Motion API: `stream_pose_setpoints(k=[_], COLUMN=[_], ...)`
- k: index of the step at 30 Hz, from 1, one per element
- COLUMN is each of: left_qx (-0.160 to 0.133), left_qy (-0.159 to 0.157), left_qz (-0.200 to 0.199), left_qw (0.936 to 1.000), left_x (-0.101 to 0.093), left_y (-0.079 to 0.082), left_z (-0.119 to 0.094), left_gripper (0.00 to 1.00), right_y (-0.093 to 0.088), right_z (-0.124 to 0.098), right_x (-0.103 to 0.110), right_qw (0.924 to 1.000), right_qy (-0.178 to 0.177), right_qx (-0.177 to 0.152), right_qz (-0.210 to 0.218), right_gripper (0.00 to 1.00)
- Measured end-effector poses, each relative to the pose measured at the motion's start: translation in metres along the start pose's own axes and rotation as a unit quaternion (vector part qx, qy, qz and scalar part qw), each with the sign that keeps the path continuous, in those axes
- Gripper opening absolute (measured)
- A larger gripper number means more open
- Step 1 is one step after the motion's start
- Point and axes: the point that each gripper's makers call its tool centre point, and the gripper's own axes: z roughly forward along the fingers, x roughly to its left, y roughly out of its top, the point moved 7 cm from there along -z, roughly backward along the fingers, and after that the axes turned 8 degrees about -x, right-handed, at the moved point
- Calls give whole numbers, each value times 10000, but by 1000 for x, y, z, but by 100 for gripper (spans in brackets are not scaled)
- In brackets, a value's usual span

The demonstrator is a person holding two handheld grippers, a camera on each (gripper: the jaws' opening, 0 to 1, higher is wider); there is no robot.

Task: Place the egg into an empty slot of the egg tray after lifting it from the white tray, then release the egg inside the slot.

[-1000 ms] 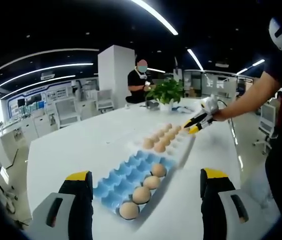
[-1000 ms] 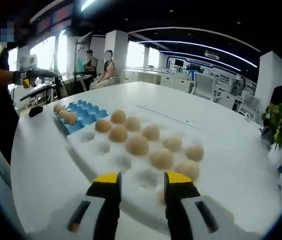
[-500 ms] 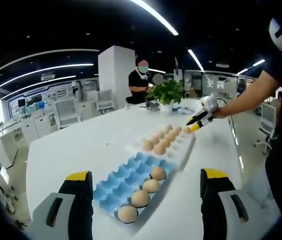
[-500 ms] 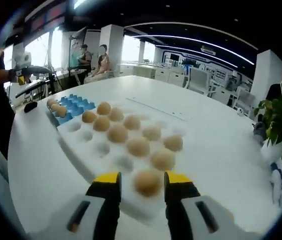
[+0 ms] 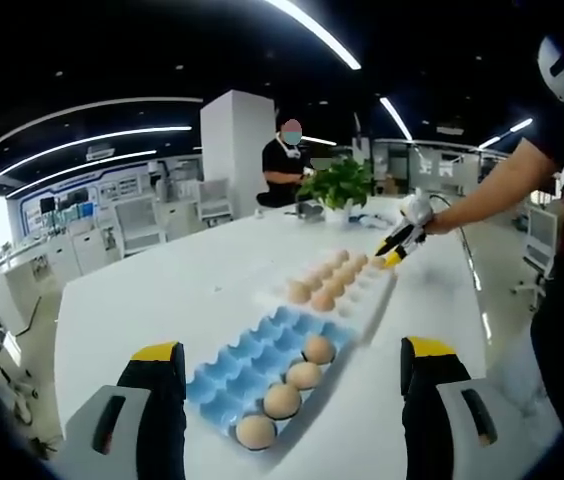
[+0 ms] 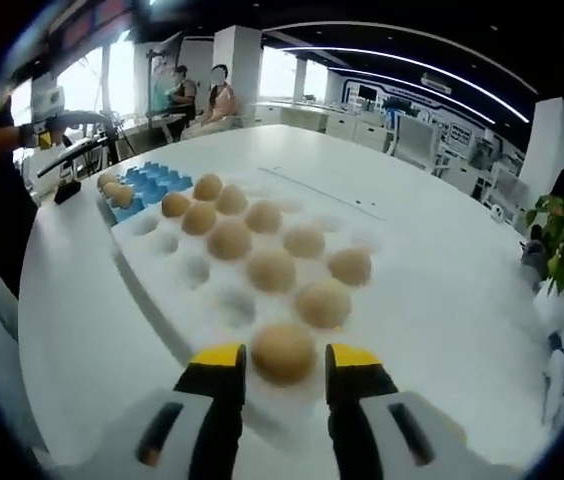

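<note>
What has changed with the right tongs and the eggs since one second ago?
The right tongs moved forward over the white tray until the nearest egg sat between the jaws; whether it is gripped is unclear. The left tongs stayed open above the blue egg tray with its four eggs.

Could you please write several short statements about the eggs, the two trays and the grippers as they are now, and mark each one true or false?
1. The blue egg tray holds four eggs in a row. True.
2. An egg sits between the right gripper's yellow-tipped jaws. True.
3. The white tray has no free slots. False: several hollows along its near side hold nothing.
4. The left gripper is shut on an egg. False: its jaws stand wide apart with nothing between them.
5. The blue egg tray lies right beside the white tray. True.
6. A potted plant stands inside the white tray. False: it stands on the table beyond it.
</note>
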Motion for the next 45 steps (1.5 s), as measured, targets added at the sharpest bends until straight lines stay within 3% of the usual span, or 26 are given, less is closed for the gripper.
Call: stream_pose_setpoints(k=[8,28,45], left_qx=[33,17,-29], left_qy=[75,29,9], left_qz=[-30,-44,-39], left_qw=[10000,10000,10000], left_x=[-1,-1,0], left_y=[-2,-1,-2], left_z=[-1,9,5], left_gripper=[91,91,91], right_y=[0,4,33], right_z=[6,2,-2], right_x=[-2,-4,10], right_qw=[9989,9991,9993], right_qy=[380,313,355], right_qx=[232,258,-137], right_qz=[164,134,9], right_gripper=[29,27,27])
